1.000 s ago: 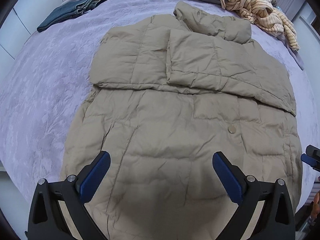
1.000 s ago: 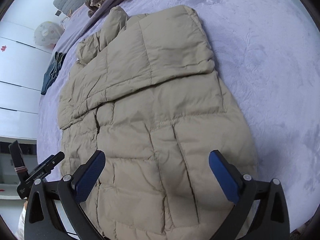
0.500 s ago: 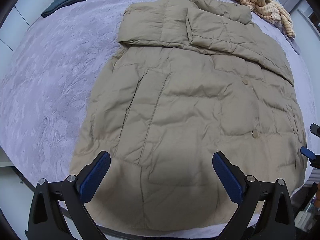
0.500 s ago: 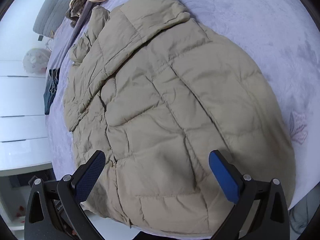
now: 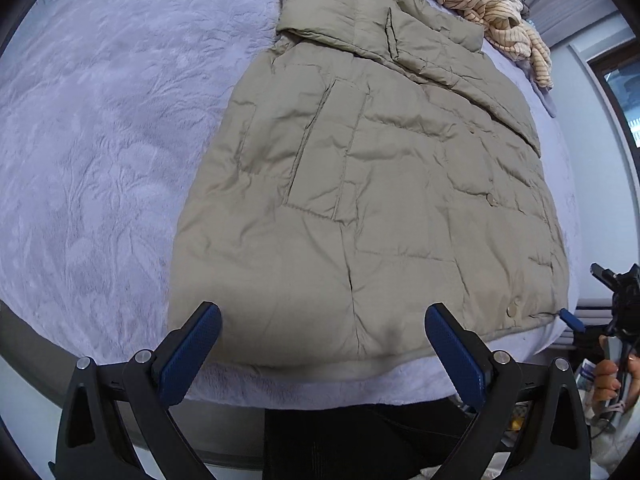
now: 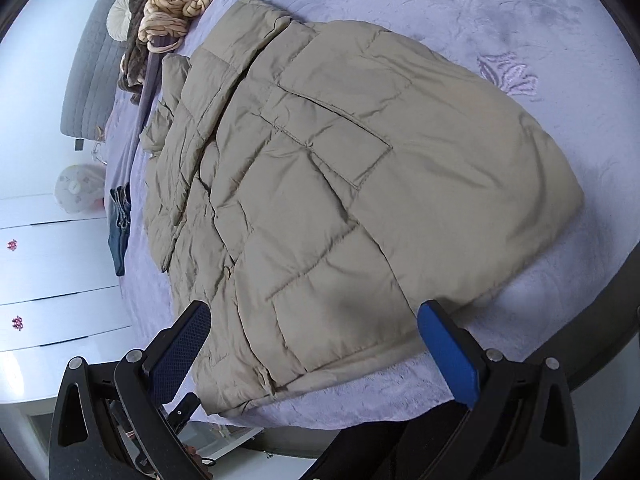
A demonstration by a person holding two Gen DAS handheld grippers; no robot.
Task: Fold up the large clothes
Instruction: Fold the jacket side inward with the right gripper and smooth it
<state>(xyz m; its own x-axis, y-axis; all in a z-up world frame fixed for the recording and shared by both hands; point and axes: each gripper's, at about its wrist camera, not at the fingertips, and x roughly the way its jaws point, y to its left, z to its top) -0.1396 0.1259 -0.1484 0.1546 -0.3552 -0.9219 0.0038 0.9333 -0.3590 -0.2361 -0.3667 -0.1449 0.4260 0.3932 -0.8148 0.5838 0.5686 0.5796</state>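
Note:
A large khaki quilted coat (image 5: 380, 184) lies flat on the lilac bed cover (image 5: 100, 140), sleeves folded across its upper part, hem toward me. It also shows in the right wrist view (image 6: 340, 200). My left gripper (image 5: 322, 316) is open and empty, hovering over the coat's hem at the bed's near edge. My right gripper (image 6: 314, 314) is open and empty above the hem at the other corner. The right gripper's blue fingertip (image 5: 572, 320) peeks in at the coat's hem corner in the left wrist view.
A striped cream garment (image 5: 496, 20) is heaped at the far side of the bed, also seen in the right wrist view (image 6: 180, 0). Folded dark jeans (image 6: 119, 224) lie at the bed's far left edge. White drawers (image 6: 48, 280) stand beside the bed.
Both grippers have pulled back toward the foot of the bed, so the coat's hem and the bed's near edge have come into view. Both stay open.

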